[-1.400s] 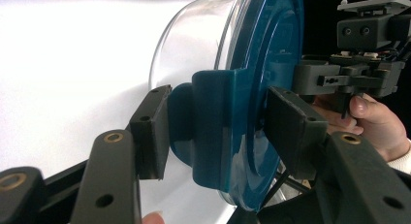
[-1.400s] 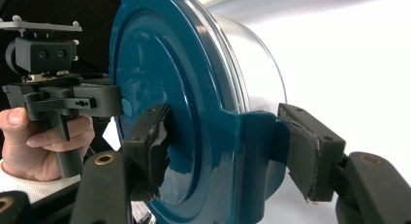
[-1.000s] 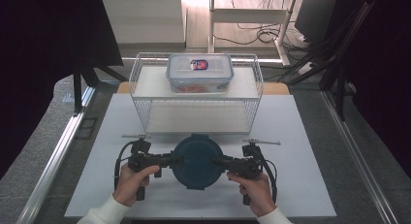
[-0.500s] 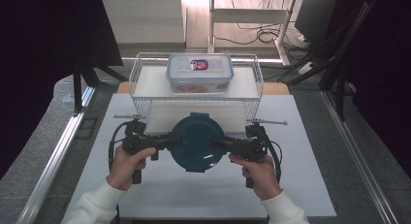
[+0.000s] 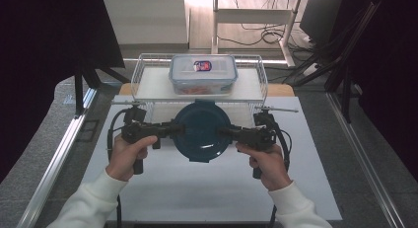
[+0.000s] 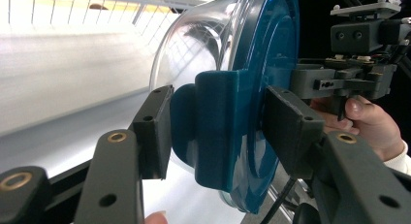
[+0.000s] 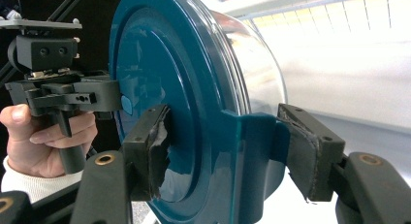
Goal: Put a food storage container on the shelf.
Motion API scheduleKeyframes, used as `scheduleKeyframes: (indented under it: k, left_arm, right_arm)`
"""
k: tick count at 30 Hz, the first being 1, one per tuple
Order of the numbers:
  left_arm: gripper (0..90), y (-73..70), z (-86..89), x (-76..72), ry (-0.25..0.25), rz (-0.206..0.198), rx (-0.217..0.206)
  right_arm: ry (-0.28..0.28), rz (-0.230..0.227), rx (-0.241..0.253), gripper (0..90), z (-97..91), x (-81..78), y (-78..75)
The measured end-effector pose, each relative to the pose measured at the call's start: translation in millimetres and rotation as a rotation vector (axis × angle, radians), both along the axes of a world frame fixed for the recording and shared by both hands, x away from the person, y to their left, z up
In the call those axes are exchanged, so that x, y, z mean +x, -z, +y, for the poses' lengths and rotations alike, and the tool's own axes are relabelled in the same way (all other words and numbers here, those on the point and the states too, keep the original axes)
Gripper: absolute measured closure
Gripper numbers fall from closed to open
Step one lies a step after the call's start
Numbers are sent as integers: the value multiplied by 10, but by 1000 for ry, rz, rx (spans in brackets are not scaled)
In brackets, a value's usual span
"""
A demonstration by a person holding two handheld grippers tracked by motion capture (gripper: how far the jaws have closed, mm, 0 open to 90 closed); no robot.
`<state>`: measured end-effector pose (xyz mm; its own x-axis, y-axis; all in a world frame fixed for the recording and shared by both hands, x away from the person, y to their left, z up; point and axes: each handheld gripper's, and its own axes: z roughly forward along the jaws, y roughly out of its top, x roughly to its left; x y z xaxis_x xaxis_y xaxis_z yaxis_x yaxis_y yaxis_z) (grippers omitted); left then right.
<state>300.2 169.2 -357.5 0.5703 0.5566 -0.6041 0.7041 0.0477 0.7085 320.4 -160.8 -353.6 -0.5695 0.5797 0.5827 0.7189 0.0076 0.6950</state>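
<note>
A round clear container with a teal lid hangs above the white mat, lid facing up toward the camera. My left gripper grips its left latch tab and my right gripper grips the right one. In the left gripper view the jaws of the left gripper press on either side of the teal tab, with the container's clear bowl behind. Seen along the right gripper, both pads clamp the opposite tab of the lid. Each hand holds its gripper level, pointing inward.
A white wire rack stands just behind the container, with a rectangular clear box on its top shelf. The white mat covers the table. Metal rails run along both sides; dark stands and cables lie beyond.
Both hands have lifted the round container off the mat and carried it farther from the person, up to the front of the wire rack. The grip on both tabs is unchanged.
</note>
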Motion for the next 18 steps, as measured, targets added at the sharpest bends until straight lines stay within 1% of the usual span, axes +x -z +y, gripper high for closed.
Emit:
scheduleKeyframes:
  k: [1,6,13,18]
  left_arm:
    - [465,-14,3,3,-1,-3,-2]
    - [465,-82,28,20,-3,-26,-5]
    - [464,-152,54,51,-15,-34,-19]
    - [464,-189,62,73,-22,-39,-19]
  right_arm:
    - [-2,2,-1,380,2,4,-21]
    - [2,-20,-2,380,27,20,-110]
    - [-7,-37,-15,380,60,76,-221]
    - [-10,-38,-12,380,75,115,-270]
